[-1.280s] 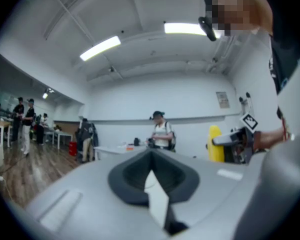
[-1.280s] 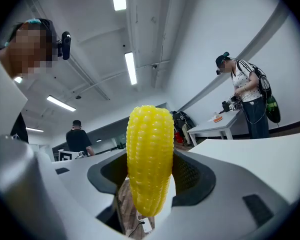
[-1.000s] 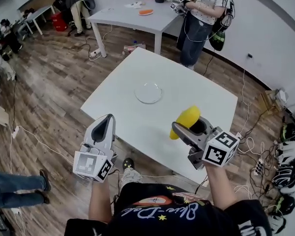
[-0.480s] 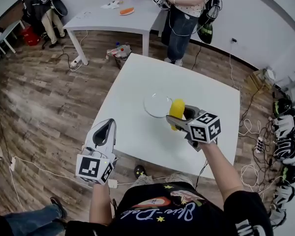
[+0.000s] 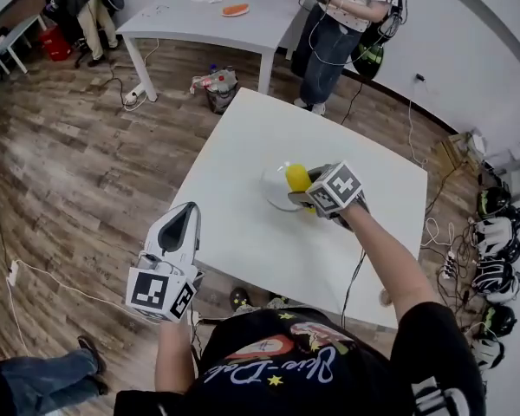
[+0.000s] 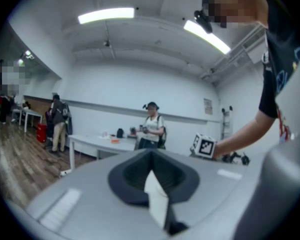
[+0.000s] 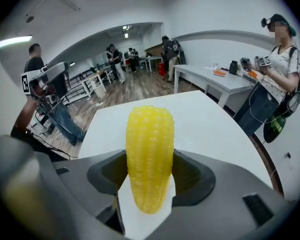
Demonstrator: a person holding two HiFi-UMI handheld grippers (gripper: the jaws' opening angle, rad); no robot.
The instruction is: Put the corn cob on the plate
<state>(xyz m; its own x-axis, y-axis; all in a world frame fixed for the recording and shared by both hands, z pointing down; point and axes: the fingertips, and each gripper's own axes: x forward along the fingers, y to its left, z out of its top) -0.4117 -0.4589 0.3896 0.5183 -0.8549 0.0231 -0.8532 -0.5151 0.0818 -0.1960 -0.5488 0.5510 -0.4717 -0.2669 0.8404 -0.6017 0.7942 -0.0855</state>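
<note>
Here the white table [image 5: 243, 232] fills the middle of the head view, standing on a wood floor [image 5: 87, 146]. Beyond its far edge another person [image 5: 347, 11] stands by a second white table [image 5: 199, 24]. The left gripper [image 5: 182, 225] is held off the near-left edge of the white table, over the floor. Its own view shows its jaws together with nothing between them [image 6: 152, 196]. The right gripper [image 5: 302, 191] reaches out over the middle of the table, and its jaws are clamped on the corn cob [image 7: 150, 154], which stands up between them past their tips. A clear plate [image 5: 273, 196] lies on the table, partly covered by that gripper. In the head view the yellow corn cob [image 5: 297, 177] sits over the plate's right part. Whether it touches the plate cannot be told.
</note>
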